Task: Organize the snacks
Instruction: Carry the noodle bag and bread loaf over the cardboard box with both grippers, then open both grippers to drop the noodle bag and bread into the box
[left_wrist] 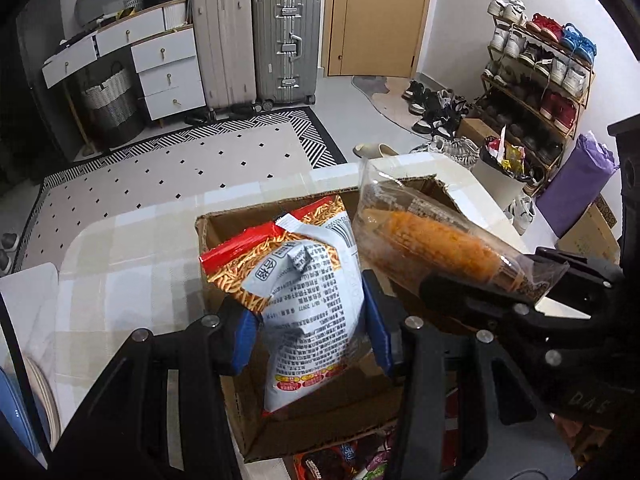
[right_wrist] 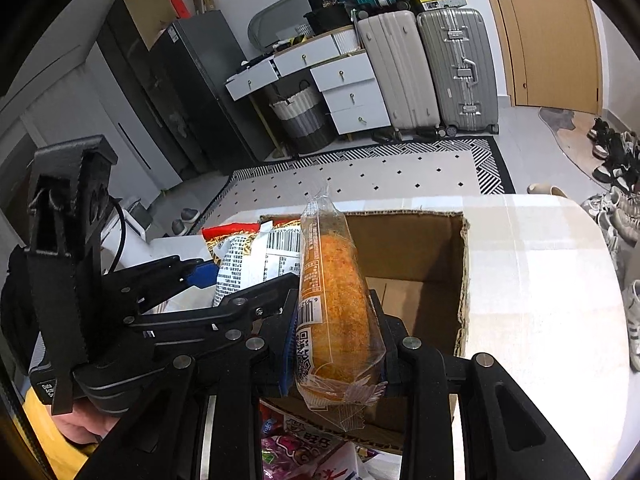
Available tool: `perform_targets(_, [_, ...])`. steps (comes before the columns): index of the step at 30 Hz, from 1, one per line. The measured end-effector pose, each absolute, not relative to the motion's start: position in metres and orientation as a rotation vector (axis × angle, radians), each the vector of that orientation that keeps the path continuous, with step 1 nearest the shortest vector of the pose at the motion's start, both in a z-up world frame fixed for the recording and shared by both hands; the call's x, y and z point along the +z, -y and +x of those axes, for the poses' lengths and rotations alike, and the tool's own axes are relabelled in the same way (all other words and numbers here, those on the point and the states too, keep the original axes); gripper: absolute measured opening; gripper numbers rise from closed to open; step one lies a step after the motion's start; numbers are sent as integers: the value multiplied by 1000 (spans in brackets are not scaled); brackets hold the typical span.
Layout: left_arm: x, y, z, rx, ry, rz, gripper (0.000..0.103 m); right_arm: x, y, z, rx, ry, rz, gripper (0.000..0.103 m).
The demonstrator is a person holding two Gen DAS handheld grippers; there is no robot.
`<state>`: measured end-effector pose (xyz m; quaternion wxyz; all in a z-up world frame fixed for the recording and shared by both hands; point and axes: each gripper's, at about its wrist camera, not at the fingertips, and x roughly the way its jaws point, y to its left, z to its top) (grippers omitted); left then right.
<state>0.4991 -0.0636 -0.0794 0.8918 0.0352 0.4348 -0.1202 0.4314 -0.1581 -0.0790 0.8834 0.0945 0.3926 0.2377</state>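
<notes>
The bag of sticks (left_wrist: 308, 312), clamped in the left gripper (left_wrist: 310, 332), hangs inside the cardboard box (right_wrist: 460, 280); the wrapped bread roll (right_wrist: 336, 304) (pinched by the right gripper (right_wrist: 336, 344)) hovers above. Lower each fully before letting go, side by side.

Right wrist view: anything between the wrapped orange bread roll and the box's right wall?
Nothing. In the right wrist view, only bare cardboard floor lies between the clear-wrapped orange bread roll and the brown cardboard box wall.

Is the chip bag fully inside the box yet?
Not yet. The chip bag stands partly in the cardboard box, top above the rim, left gripper clamping it.
</notes>
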Motion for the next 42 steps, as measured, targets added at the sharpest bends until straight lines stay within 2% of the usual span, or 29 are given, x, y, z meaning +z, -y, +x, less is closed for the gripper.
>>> perform_targets(20, [-102, 63, 501, -240, -918, 80, 47, -85, 157, 434, 467, -834, 179, 30])
perform_targets(24, [-102, 62, 497, -232, -905, 93, 50, -80, 161, 435, 455, -815, 193, 30])
perform_targets(27, [-97, 60, 494, -223, -887, 101, 62, -71, 165, 433, 440, -781, 189, 30])
perform_targets(32, [-78, 58, 481, -224, -842, 107, 71, -52, 174, 427, 448, -733, 214, 30])
perform_targets(36, [-60, 55, 464, -218, -805, 109, 73, -39, 178, 416, 458, -714, 219, 30])
perform_targets(38, [-50, 55, 451, -203, -786, 120, 78, -33, 179, 407, 460, -707, 215, 30])
perform_targets(42, [-32, 52, 424, -210, -765, 123, 78, -18, 179, 382, 468, -692, 196, 30])
